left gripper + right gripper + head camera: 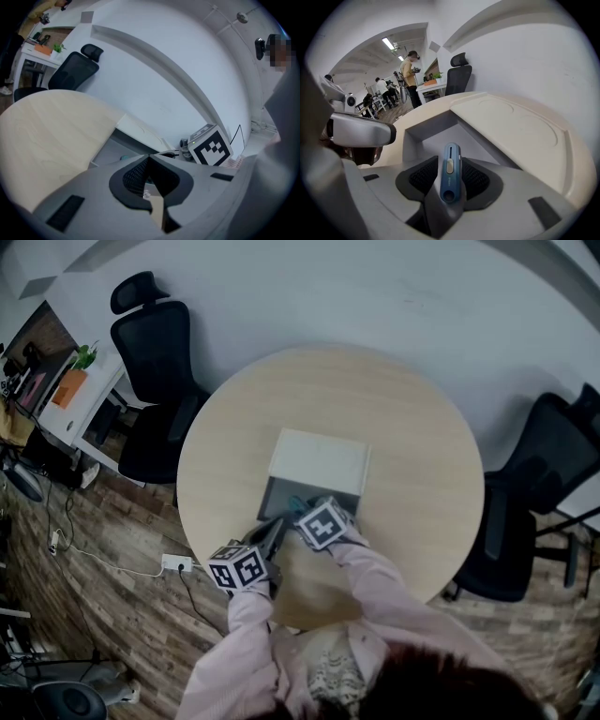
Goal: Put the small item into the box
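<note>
A shallow grey box (278, 495) lies on the round table (412, 521), its white lid (319, 460) folded back on the far side. The small item (450, 174), a slim blue bar with a pale slider, sits tilted between the jaws of my right gripper (451, 164), over the box's near edge. The mesh pads (421, 178) stand a little apart from it. My left gripper (275, 531) hovers just left of the right gripper (300, 509), shut and empty. In the left gripper view, that gripper (150, 161) faces the box (110, 151).
Black office chairs stand at the back left (155, 352) and at the right (539, 493) of the table. A power strip (176, 563) and cables lie on the wood floor. Desks and several people are far off at the left (410, 70).
</note>
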`<state>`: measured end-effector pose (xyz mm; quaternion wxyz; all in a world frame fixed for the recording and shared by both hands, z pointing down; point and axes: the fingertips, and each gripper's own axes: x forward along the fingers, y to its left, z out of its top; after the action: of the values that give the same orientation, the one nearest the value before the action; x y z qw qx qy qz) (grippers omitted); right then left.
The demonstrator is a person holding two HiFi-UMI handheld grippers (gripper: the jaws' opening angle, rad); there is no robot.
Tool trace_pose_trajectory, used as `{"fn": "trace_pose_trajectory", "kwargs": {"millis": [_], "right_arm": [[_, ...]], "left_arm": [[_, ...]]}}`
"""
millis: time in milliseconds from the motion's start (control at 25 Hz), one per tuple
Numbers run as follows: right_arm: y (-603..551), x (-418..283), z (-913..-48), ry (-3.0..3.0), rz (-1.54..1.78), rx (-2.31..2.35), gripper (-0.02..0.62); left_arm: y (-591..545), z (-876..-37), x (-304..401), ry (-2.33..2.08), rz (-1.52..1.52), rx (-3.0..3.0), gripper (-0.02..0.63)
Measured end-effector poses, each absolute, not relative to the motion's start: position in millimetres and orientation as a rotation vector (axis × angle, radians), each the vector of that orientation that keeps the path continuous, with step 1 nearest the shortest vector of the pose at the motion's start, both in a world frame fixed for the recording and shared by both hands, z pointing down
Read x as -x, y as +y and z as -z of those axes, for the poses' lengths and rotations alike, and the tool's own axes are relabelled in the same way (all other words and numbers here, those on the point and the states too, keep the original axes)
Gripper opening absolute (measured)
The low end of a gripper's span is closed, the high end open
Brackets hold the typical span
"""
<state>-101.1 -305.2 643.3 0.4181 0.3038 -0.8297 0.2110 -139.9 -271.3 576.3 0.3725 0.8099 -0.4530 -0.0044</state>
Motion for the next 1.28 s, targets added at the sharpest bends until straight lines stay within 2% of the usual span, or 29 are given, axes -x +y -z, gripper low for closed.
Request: {"fn": "trace_pose_trajectory", "kwargs": {"millis": [120, 600, 840, 880, 1280], "right_arm": [[-300.4, 106.4, -637.1, -2.158, -0.531, -0.737, 0.149], [-296.4, 99.3, -616.9, -2.270, -0.511, -0.743, 0.124], [-288.9, 98.5, -586.9, -2.426, -0.574, -0.727, 0.079], [-288.5, 97.7, -582.3, -2.442, -0.581, -0.732, 0.054], [-289.5, 91.7, -565.0, -2.519, -0.577, -0.779, 0.009]], "left_arm": [[-268.4, -576.2, 141.3, -1.166, 0.013, -2.079, 0.009], [-260.3, -565.4, 132.8, -1.171, -0.017, -2.145, 0.009], [-252.7, -557.0, 124.2, -1.172, -0.043, -2.209, 0.009], [-252.0, -556.5, 122.9, -1.169, -0.045, -2.214, 0.009], [-248.3, -554.8, 112.4, -1.131, -0.083, -2.254, 0.009]]}}
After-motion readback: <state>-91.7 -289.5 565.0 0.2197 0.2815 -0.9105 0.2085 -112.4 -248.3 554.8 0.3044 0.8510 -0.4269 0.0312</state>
